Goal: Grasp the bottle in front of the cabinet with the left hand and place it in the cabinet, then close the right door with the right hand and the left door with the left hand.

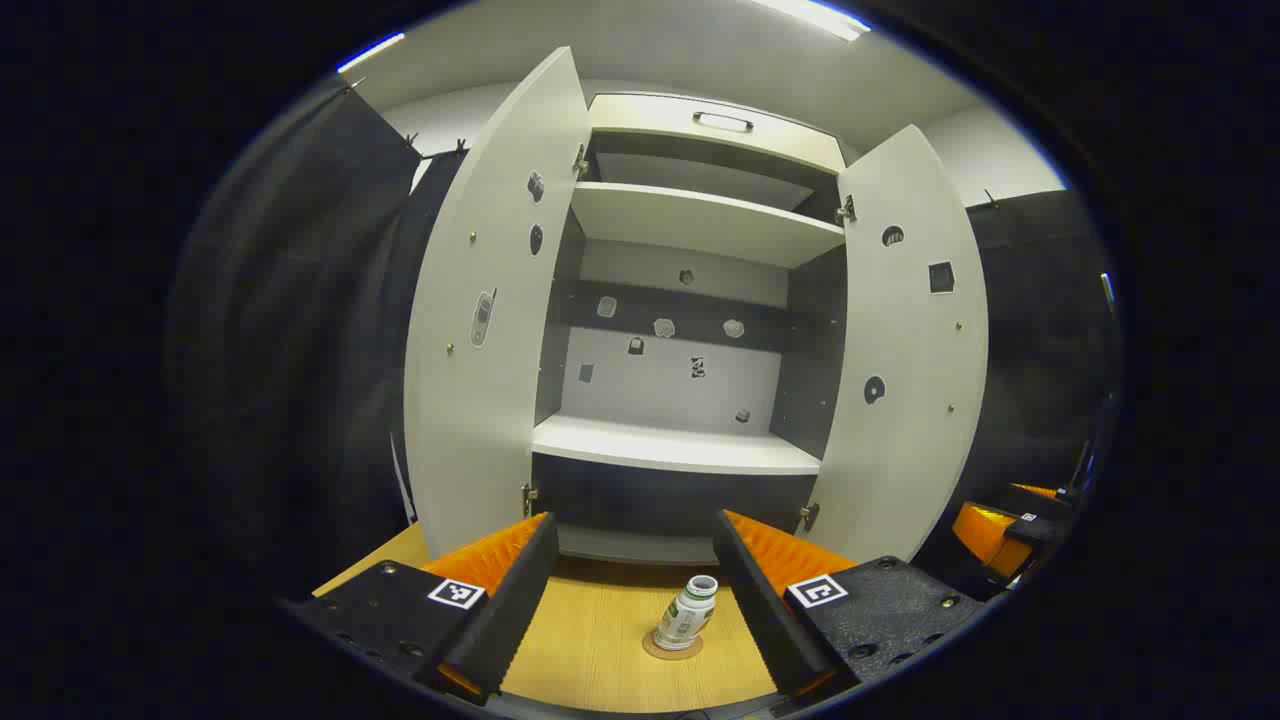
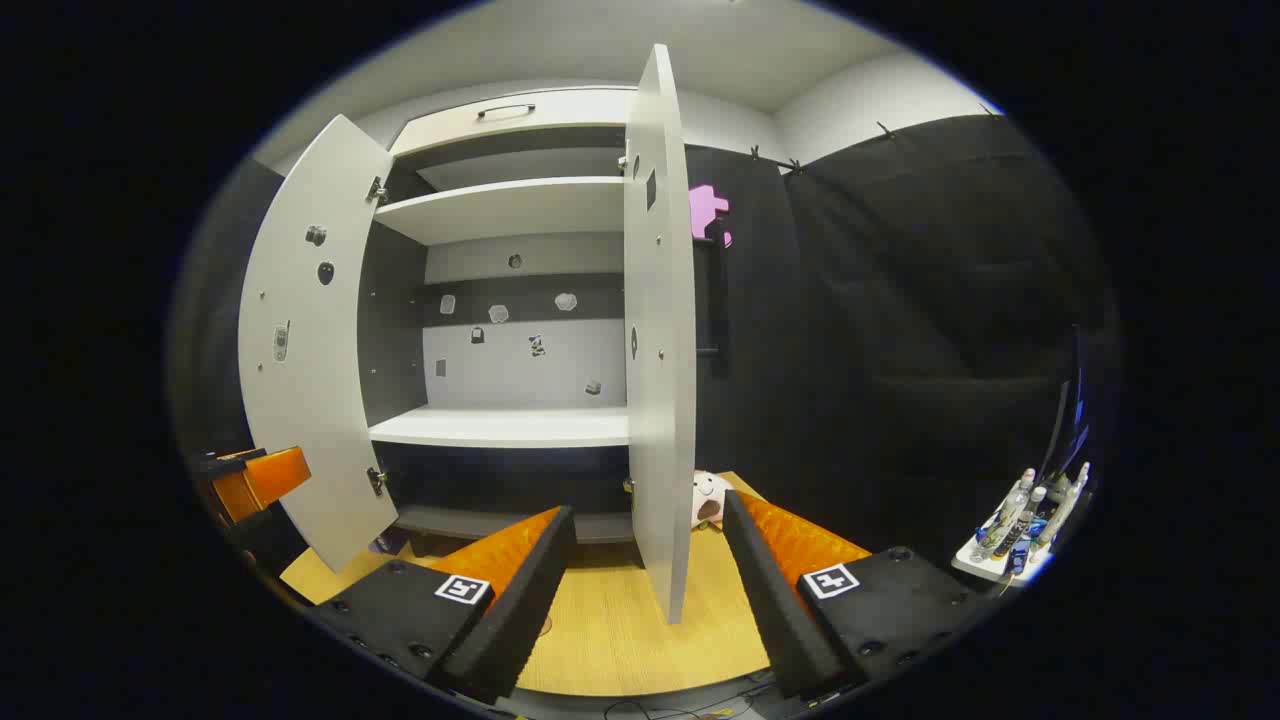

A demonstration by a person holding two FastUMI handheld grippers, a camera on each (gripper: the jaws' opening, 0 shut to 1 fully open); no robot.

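A small white bottle (image 1: 686, 617) with a green label stands on a round coaster on the wooden table in front of the cabinet (image 1: 680, 450). Both doors hang open, the left door (image 1: 490, 320) and the right door (image 1: 915, 350). My left gripper (image 1: 632, 600) is open, its fingers either side of the bottle and short of touching it. In the right gripper view the cabinet (image 2: 500, 425) stands ahead at the left, and the right door (image 2: 660, 350) shows edge-on between the open fingers of my right gripper (image 2: 648, 590), farther off. The left door (image 2: 315, 350) swings out leftward.
The other gripper (image 1: 1000, 535) shows at the right edge of the left gripper view, and at the left edge (image 2: 255, 480) of the right gripper view. A small white plush toy (image 2: 708, 498) sits behind the right door. Several bottles (image 2: 1030, 515) stand on a tray far right.
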